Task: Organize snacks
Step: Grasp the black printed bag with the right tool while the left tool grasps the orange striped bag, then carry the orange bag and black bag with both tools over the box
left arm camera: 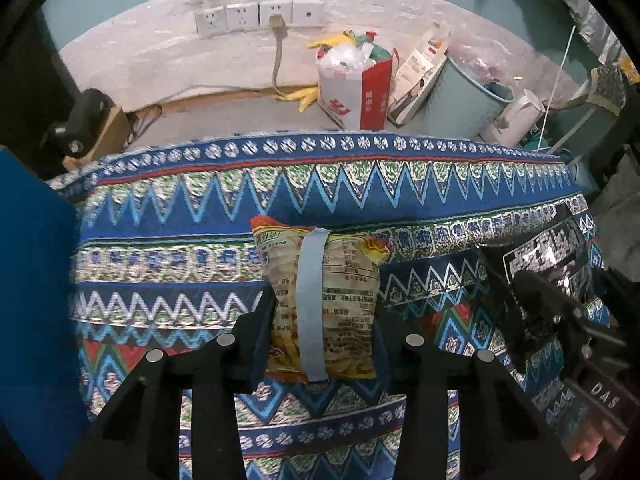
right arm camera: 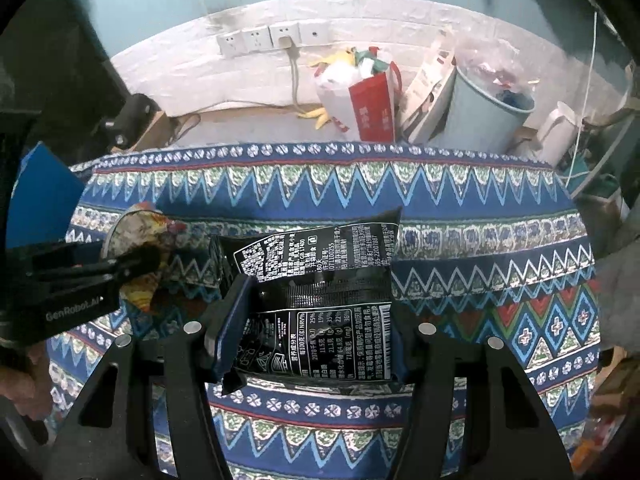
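My left gripper (left arm camera: pixel 324 332) is shut on a yellow snack bag (left arm camera: pixel 340 280) with a pale blue strip down its back, held just above the patterned tablecloth (left arm camera: pixel 200 208). My right gripper (right arm camera: pixel 316 332) is shut on a black snack bag (right arm camera: pixel 320 280) with white print, also held over the cloth. In the left wrist view the black bag (left arm camera: pixel 548 248) and the right gripper show at the right. In the right wrist view the yellow bag (right arm camera: pixel 140 236) and the left gripper show at the left.
A blue box (left arm camera: pixel 36 300) stands at the table's left edge. Behind the table on the floor are a red and white paper bag (left arm camera: pixel 356 84) full of rubbish, a pale blue bin (left arm camera: pixel 460 96), a white kettle (left arm camera: pixel 516 116) and wall sockets (left arm camera: pixel 260 16).
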